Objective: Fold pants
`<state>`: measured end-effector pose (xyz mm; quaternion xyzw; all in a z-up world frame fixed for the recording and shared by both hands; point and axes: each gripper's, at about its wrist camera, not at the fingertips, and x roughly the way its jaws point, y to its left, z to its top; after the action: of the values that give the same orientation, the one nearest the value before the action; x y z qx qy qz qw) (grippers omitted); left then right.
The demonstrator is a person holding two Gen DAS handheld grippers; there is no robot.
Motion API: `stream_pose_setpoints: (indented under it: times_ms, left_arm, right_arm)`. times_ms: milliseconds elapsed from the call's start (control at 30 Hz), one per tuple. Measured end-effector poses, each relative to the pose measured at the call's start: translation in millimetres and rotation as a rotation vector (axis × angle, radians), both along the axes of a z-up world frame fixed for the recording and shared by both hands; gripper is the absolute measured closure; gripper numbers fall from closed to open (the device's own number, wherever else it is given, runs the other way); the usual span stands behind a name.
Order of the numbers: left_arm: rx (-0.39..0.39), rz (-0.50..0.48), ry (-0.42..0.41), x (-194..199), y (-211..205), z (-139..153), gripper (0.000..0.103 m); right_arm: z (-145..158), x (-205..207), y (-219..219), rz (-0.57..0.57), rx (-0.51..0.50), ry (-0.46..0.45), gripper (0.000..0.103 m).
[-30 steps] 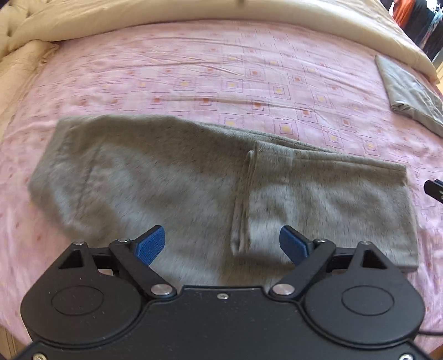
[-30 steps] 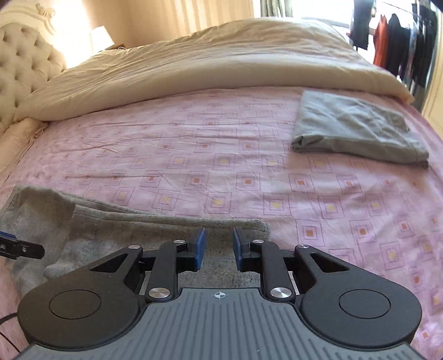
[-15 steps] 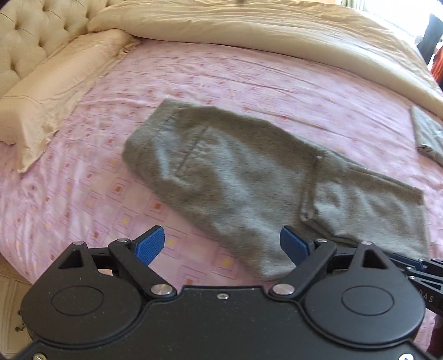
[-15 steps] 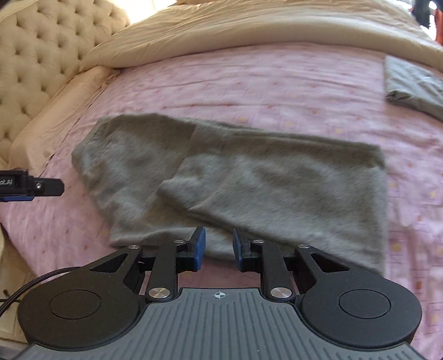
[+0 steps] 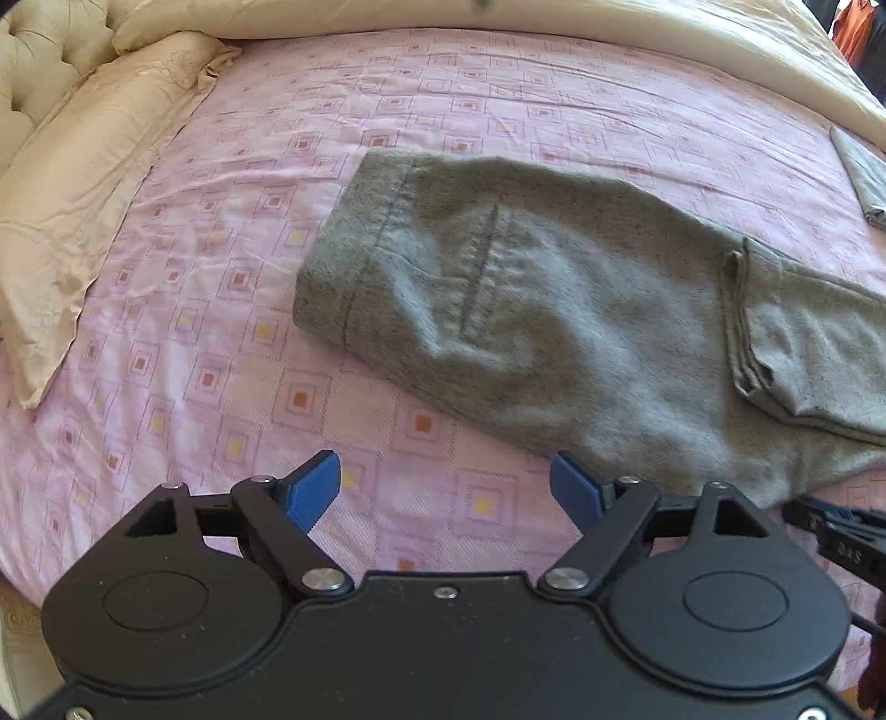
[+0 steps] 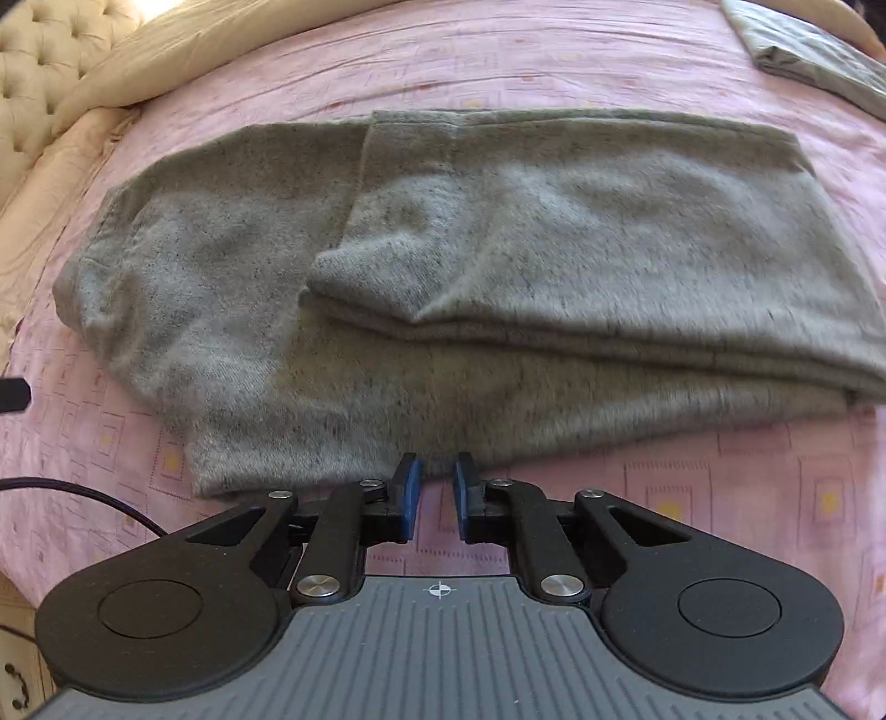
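Claws (image 5: 446, 487) (image 6: 437, 493) tilt steeply down beside folded pants (image 6: 498, 266), closing.

**Cut off, blurred, unreadable**

Grey knitted pants (image 5: 554, 310) cut by the right edge in the left wrist view, leg ends unseen; near hem smeared with blur in the right wrist view. Folded grey cloth (image 6: 819, 50) clipped at the top right corner there, full shape unknown. Black part (image 5: 841, 537) at the right edge, white lettering too small to read.
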<state>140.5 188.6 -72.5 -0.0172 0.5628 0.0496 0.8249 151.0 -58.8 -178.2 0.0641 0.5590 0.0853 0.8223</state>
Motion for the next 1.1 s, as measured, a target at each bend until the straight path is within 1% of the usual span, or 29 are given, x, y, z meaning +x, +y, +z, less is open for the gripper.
stream_pose_setpoints:
  times_ms: [100, 233, 367, 467, 567, 633, 667, 700, 767, 1100]
  left_arm:
    - [-0.018, -0.036, -0.009, 18.4, 19.7, -4.7, 0.019]
    - [-0.038, -0.070, -0.042, 48.0, 45.5, -5.8, 0.019]
    - [-0.060, -0.075, -0.039, 80.4, 69.2, -14.5, 0.018]
    - [-0.066, -0.074, -0.008, 100.9, 80.6, -29.6, 0.018]
    - [-0.095, -0.075, 0.080, 118.1, 86.5, -56.7, 0.016]
    - [-0.113, -0.073, 0.158, 127.6, 87.8, -78.7, 0.011]
    - [-0.135, -0.068, 0.184, 131.2, 89.9, -87.9, 0.004]
    - [-0.155, -0.059, 0.195, 133.3, 91.3, -93.5, 0.000]
    - [-0.179, -0.044, 0.202, 135.9, 92.9, -99.1, 0.000]
    - [-0.151, -0.100, 0.192, 144.0, 79.7, -104.5, 0.000]
  right_arm:
    - [9.9, -10.2, 2.3, -0.086, -0.008, -0.020, 0.090]
    - [28.2, -22.2, 4.4, -0.191, 0.012, -0.042, 0.090]
    - [43.4, -30.0, 16.3, -0.236, 0.037, -0.051, 0.090]
    - [49.4, -27.6, 28.1, -0.233, 0.037, -0.055, 0.090]
    - [54.7, -22.8, 39.1, -0.226, 0.038, -0.053, 0.090]
    - [56.1, -18.5, 44.5, -0.218, 0.034, -0.051, 0.090]
    - [57.3, -15.8, 46.9, -0.213, 0.028, -0.049, 0.090]
    - [58.0, -13.5, 48.1, -0.210, 0.024, -0.048, 0.090]
    - [59.6, -8.6, 51.5, -0.204, 0.024, -0.043, 0.090]
    - [57.9, 15.3, 70.9, -0.145, 0.014, -0.011, 0.090]
